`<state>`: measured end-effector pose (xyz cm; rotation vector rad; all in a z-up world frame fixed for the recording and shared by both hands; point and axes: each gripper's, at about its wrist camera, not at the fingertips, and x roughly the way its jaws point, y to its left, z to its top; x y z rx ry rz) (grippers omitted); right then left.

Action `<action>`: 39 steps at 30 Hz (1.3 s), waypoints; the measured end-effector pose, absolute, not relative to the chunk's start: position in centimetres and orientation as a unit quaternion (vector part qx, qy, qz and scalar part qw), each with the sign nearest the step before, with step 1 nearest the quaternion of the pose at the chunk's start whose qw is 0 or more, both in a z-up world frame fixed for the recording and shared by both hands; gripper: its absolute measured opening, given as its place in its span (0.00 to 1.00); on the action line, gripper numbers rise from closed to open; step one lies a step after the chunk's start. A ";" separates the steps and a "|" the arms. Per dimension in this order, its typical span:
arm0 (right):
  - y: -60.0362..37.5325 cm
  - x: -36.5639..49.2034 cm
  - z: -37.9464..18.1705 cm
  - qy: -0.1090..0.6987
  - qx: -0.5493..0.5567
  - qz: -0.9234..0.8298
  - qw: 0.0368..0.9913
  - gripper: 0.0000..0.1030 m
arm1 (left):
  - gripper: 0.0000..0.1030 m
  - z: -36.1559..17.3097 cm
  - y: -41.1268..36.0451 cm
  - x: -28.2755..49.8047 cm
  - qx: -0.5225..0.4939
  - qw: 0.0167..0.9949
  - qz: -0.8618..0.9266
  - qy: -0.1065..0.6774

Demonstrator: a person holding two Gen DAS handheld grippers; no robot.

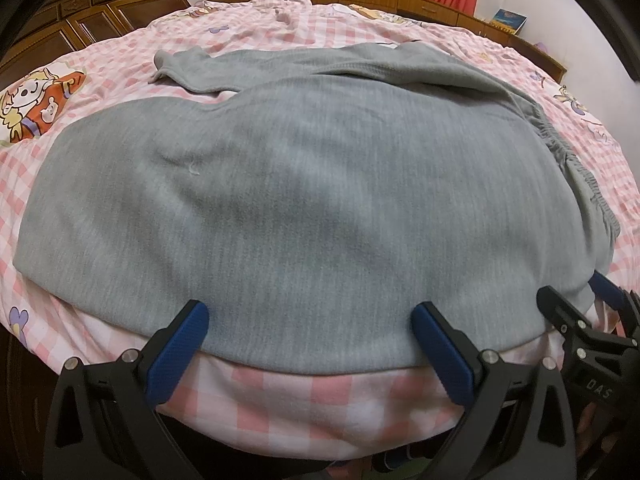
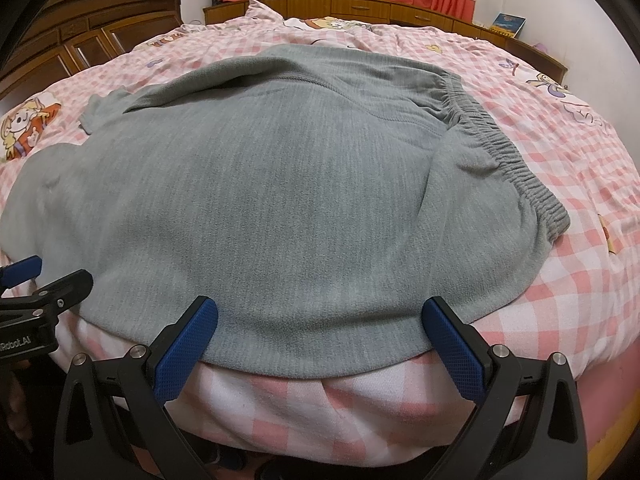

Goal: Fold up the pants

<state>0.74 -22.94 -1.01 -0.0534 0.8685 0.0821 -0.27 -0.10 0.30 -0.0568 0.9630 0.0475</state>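
The bed [image 1: 400, 400], covered in a pink checked sheet, serves as the folding surface. The grey pants [image 1: 300, 208] lie flat across it, already doubled lengthwise by the look of the layers, with the elastic waistband [image 2: 512, 152] to the right and a leg end [image 1: 176, 64] trailing far left. Their near edge lies at the bed's near edge, presumably to keep it within easy reach. The left claw [image 1: 310, 332] and right claw [image 2: 320, 324] sit side by side at that near edge, each spread wide with its blue pads [image 2: 188, 344] straddling the hem, pinching nothing. Judged from this placement, both are positioned to grip the edge for the next fold.
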 end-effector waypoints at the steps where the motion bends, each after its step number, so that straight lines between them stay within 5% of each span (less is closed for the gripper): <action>1: -22.9 0.7 -1.0 0.421 -0.026 0.040 0.906 1.00 | 1.00 0.3 -0.1 -0.3 -0.027 0.886 0.023 0.463; 39: -23.0 0.8 -1.0 0.424 -0.024 0.047 0.904 1.00 | 1.00 0.5 0.3 -0.3 -0.031 0.884 0.011 0.467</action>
